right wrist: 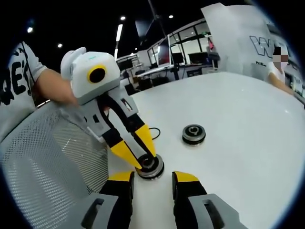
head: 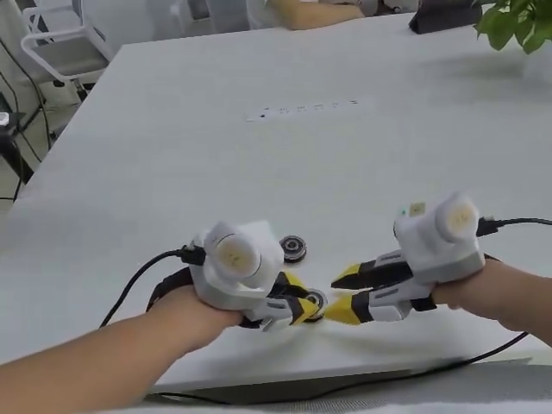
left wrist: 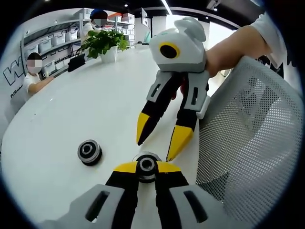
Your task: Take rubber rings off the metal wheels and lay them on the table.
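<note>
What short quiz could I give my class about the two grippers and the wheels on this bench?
1. True or false: the right gripper is shut on a wheel.
2. How many wheels are in sight?
3. The left gripper grips: A a wheel, B a cable, C a plant.
Key: 1 false, its jaws stand open. 2 two: the gripped wheel and the loose wheel. 3 A.

bright, even light washes the white table (head: 259, 172); ceiling lamps (right wrist: 119, 32) glare above it in the right gripper view; soft, faint shadows lie at its near edge; both gripper views bend strongly around it
</note>
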Demonstrator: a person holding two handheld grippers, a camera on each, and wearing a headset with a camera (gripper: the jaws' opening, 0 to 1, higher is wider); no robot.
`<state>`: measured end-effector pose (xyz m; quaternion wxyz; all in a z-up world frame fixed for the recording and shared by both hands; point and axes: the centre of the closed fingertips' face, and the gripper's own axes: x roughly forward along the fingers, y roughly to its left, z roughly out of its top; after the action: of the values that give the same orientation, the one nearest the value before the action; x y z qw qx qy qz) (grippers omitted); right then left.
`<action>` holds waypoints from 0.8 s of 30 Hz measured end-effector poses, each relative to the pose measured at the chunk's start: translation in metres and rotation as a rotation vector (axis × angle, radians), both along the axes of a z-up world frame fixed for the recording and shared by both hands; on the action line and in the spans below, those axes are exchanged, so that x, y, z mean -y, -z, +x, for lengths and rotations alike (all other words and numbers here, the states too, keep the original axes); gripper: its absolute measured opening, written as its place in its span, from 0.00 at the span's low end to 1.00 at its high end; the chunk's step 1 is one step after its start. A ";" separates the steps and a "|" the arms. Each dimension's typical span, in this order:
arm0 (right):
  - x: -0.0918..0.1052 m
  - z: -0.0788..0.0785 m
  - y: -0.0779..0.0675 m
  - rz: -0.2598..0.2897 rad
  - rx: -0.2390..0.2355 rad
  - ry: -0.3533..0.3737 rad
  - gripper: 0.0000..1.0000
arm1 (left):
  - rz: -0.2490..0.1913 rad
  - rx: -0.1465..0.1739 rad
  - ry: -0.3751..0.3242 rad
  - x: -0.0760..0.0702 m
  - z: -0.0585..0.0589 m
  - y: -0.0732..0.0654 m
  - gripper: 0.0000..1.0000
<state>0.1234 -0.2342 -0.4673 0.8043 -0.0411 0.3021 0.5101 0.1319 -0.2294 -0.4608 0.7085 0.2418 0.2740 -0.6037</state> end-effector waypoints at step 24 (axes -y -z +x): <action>-0.013 0.001 0.010 -0.080 0.099 -0.081 0.25 | -0.030 0.008 -0.035 0.002 -0.001 0.001 0.07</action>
<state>0.1248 -0.2209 -0.4777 0.7946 -0.1109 0.2801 0.5272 0.1312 -0.2312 -0.4619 0.7237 0.2289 0.2664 -0.5941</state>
